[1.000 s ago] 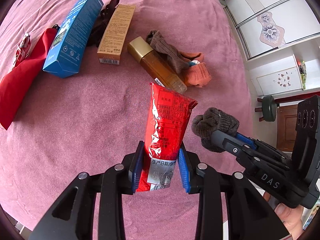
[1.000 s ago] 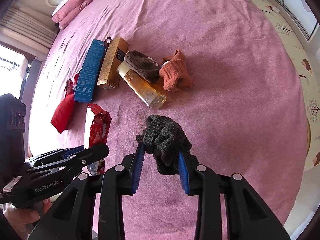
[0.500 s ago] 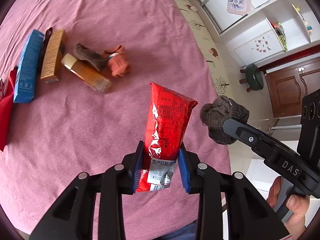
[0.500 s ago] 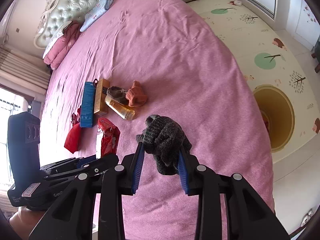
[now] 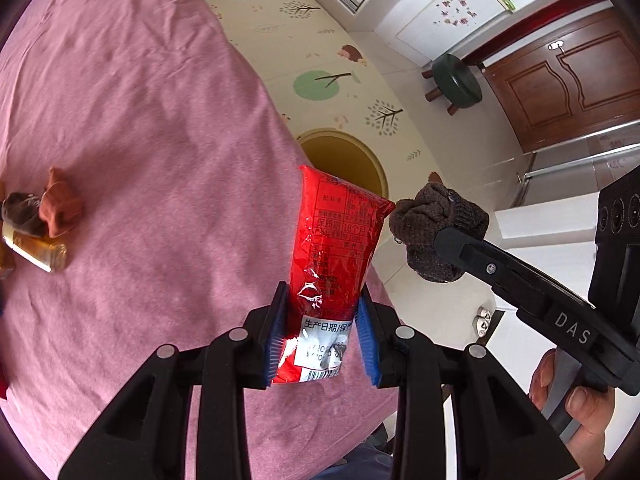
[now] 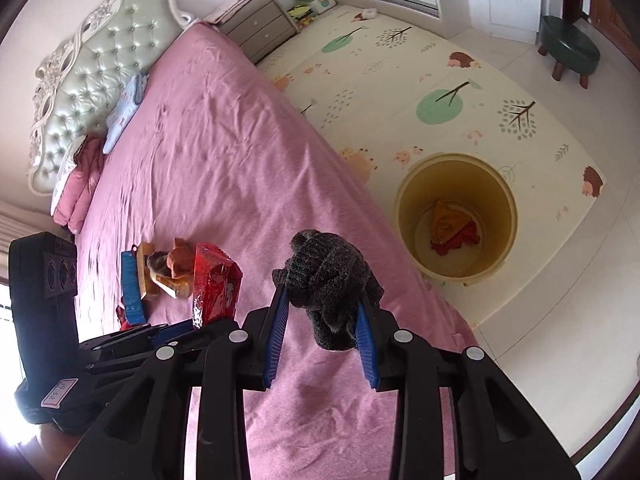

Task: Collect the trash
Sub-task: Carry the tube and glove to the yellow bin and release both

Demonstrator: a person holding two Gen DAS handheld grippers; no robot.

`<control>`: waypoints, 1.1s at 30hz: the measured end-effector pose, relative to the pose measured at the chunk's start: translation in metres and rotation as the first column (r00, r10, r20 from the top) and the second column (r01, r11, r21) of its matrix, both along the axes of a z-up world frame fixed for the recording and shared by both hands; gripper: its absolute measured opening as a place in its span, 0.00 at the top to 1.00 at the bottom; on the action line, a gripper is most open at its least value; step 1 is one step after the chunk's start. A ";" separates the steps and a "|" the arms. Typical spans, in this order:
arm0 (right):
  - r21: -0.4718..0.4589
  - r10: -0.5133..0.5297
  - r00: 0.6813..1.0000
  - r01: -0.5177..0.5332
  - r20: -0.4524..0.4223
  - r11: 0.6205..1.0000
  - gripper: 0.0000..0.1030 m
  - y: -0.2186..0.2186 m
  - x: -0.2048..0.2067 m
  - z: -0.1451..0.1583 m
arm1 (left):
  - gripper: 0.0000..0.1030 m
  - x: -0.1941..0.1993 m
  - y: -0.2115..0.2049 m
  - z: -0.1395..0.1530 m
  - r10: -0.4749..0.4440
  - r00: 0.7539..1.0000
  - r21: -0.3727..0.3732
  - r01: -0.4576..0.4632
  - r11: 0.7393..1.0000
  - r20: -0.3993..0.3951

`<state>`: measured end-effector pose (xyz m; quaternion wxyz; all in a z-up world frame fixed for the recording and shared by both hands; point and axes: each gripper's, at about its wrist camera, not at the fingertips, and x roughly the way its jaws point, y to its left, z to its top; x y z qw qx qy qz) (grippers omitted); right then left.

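1. Left tongs (image 5: 322, 334) are clamped on a red glossy plastic snack wrapper (image 5: 334, 248) with printed label text. The blue pads press both its sides and the wrapper stands upright between them.
2. Right tongs (image 6: 322, 340) are clamped on a dark grey-brown knitted balled sock (image 6: 328, 276), with the pads pressed into its sides.
3. Landmark: the round yellow plastic bin (image 6: 496, 184) on the patterned cream floor mat (image 6: 400, 80), just beside the edge of the pink-sheeted bed (image 6: 224, 152).
4. Wrapper and sock are both held in the air over the bed edge on the near side of the bin — neither is over its opening. In the left wrist view the wrapper's top hides part of the bin rim (image 5: 340, 138).
5. Inside the bin an orange-and-red crumpled item (image 6: 452, 228) lies on the bottom.
6. Farther from the bin, well across the bed, sits a cluster of an orange sock (image 5: 60, 208), a brown sock (image 5: 22, 210), an amber bottle (image 5: 38, 254), a blue box (image 6: 131, 280) and a tan box (image 6: 146, 270), all close together.
7. Beyond the bin on the tiled floor stands a dark green round stool (image 6: 570, 46). A person's hand (image 5: 576, 400) holds the right tongs' handle.
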<state>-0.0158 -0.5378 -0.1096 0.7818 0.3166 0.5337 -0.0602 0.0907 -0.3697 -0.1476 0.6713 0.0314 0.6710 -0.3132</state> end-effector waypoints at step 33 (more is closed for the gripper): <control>-0.049 -0.296 0.955 0.297 0.037 0.954 0.53 -0.166 0.011 -0.015 | 0.22 0.055 -0.183 -0.037 -0.207 0.978 -0.011 0.207 0.978 -0.012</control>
